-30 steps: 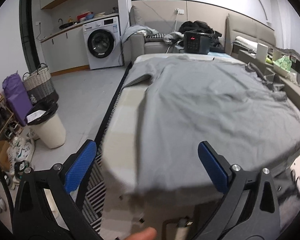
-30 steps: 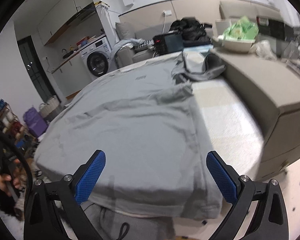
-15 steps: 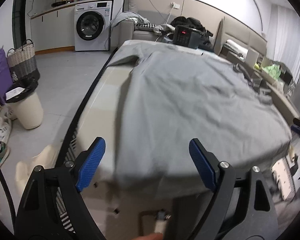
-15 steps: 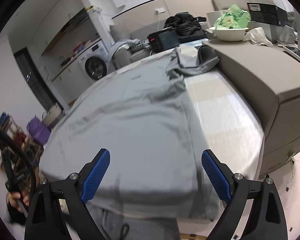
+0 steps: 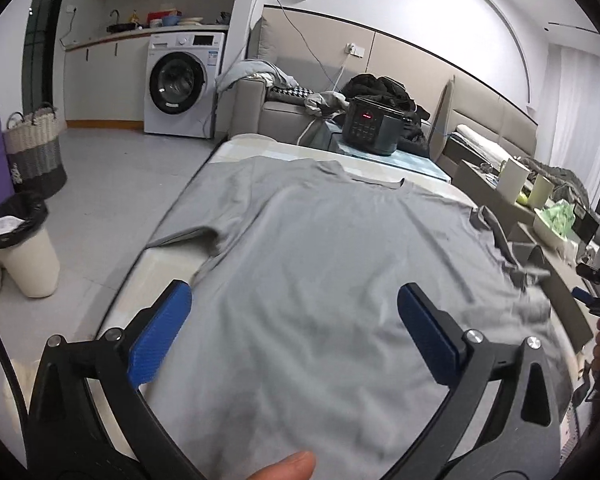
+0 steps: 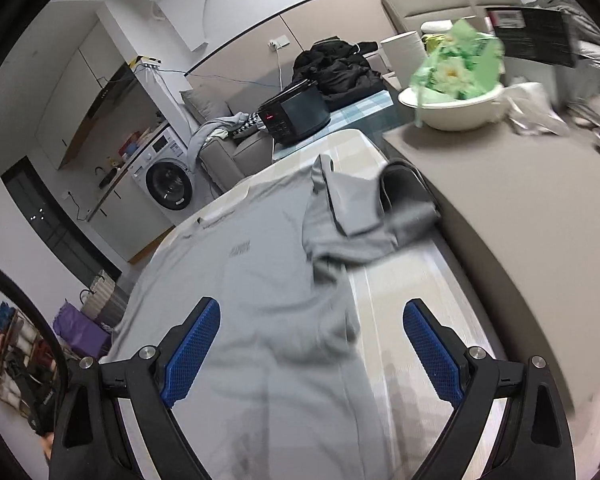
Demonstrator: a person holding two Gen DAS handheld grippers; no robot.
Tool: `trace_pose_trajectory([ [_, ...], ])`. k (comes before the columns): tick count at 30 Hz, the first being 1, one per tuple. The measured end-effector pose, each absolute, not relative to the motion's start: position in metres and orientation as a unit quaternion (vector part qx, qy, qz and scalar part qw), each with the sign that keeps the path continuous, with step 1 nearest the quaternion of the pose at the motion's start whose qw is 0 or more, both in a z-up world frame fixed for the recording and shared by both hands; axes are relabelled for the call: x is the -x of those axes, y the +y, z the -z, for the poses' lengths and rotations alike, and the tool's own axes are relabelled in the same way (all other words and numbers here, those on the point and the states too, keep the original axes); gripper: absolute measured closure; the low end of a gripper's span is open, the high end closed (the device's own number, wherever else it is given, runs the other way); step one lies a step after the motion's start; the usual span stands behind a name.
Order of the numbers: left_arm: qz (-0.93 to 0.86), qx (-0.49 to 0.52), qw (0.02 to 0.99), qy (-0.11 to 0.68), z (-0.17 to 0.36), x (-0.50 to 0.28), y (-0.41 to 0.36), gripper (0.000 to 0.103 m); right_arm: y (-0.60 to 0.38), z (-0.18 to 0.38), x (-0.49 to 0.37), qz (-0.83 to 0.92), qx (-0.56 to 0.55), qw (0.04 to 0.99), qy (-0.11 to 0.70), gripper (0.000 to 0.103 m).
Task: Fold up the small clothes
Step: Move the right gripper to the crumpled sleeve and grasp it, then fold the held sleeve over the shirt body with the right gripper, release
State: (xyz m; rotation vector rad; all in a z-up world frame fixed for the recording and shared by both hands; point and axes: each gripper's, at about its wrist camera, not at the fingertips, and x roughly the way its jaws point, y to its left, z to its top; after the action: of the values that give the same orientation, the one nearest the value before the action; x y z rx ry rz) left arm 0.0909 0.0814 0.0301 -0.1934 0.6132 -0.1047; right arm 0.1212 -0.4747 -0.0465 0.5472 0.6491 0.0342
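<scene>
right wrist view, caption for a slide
Open right hand-held gripper above a grey t-shirt spread on the table.

1. The grey T-shirt [image 5: 332, 280] runs off the bottom edge, its near hem unseen.
2. Its right sleeve [image 6: 364, 216] is smeared with blur.
3. Chest print [image 6: 239, 249]: too small to read.
4. Only a fingertip [image 5: 284, 465] of the hand shows.

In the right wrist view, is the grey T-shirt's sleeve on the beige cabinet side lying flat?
No: that sleeve of the grey T-shirt is crumpled and folded back on itself beside the beige cabinet.
</scene>
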Motion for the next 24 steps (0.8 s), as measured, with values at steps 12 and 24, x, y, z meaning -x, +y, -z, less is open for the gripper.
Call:
trace_pose_trajectory([
  [12, 0.071, 0.097, 0.937, 0.328, -0.013, -0.200, 0.018, 0.001, -0.525, 0.063, -0.249, 0.052, -0.262, 0.892, 0.365, 0.021],
  [24, 0.095, 0.056, 0.936, 0.335, 0.006, -0.239, -0.053, 0.001, -0.504, 0.085, -0.289, 0.086, -0.169, 0.878, 0.439, 0.061],
])
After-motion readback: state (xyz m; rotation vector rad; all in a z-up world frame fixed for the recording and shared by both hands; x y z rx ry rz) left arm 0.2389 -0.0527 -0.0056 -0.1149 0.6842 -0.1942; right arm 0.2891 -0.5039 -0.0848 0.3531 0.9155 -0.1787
